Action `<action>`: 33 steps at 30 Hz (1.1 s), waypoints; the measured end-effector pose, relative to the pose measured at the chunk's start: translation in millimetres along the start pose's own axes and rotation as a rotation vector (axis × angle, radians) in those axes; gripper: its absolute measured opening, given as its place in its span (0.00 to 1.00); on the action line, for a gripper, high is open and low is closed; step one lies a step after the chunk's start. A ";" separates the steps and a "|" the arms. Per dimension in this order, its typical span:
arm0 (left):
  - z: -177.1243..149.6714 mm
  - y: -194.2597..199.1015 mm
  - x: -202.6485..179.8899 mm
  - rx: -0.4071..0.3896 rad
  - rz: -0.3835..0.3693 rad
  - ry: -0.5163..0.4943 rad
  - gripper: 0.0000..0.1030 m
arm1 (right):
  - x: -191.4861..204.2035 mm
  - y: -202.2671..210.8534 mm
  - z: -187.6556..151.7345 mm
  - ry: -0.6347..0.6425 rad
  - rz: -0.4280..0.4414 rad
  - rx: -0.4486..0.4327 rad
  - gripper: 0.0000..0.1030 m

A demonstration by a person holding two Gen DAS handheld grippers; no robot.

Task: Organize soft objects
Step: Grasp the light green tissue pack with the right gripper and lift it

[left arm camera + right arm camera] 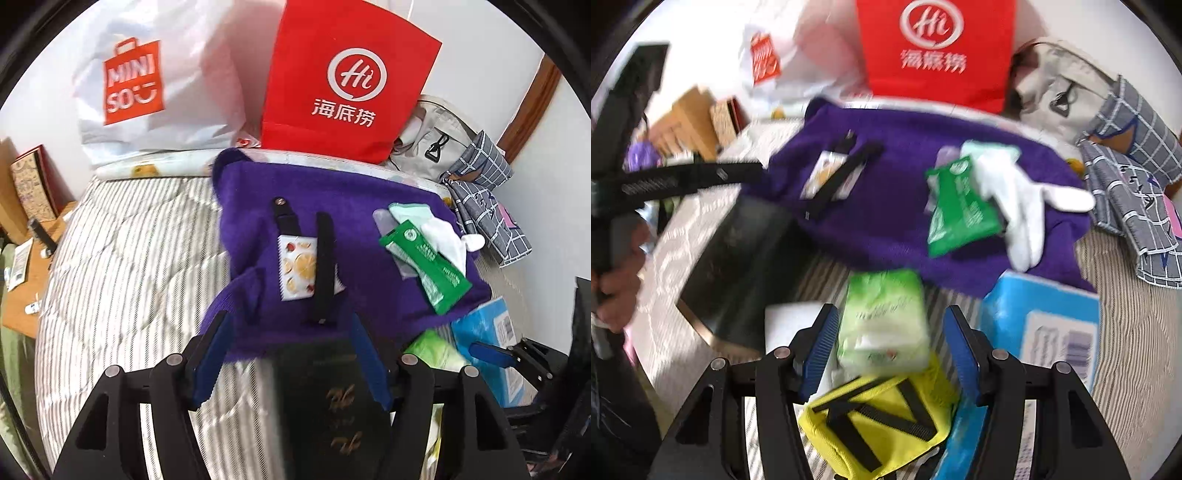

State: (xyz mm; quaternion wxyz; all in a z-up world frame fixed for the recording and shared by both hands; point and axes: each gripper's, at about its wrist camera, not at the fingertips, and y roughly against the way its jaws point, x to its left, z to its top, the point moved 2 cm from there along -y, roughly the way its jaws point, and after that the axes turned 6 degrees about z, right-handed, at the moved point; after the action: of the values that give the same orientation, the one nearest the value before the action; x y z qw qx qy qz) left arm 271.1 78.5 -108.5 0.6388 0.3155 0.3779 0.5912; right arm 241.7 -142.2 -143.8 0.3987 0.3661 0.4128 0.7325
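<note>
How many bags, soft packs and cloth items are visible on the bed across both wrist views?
Bags: 3, white bag, red bag, beige bag
Soft packs: 3, green pack, pale green pack, blue pack
Cloth items: 3, purple towel, white glove, checked cloth
Total: 9

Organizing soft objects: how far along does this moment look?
Done: purple towel lies spread on the striped bed. In hand: nothing; left gripper and right gripper both stand open. Left: white glove, green packet and light-green tissue pack lie loose.
</note>
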 end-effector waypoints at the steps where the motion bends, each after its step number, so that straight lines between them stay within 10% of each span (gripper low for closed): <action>1: -3.6 2.5 3.2 -0.003 0.002 0.004 0.62 | 1.8 -2.7 -1.6 0.006 0.000 0.010 0.57; 16: -37.8 18.0 19.7 0.007 0.007 0.027 0.62 | 4.0 -29.5 -6.9 0.018 -0.072 0.045 0.50; 33: -101.5 64.0 -26.6 0.001 0.007 0.004 0.62 | -0.5 87.4 -78.8 -0.133 -0.010 -0.216 0.50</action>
State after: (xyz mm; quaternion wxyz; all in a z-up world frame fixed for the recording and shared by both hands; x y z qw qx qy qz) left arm 150.7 54.1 -103.4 0.6359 0.3159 0.3782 0.5940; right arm 149.1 -197.1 -96.4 0.4659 0.3668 0.3059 0.7448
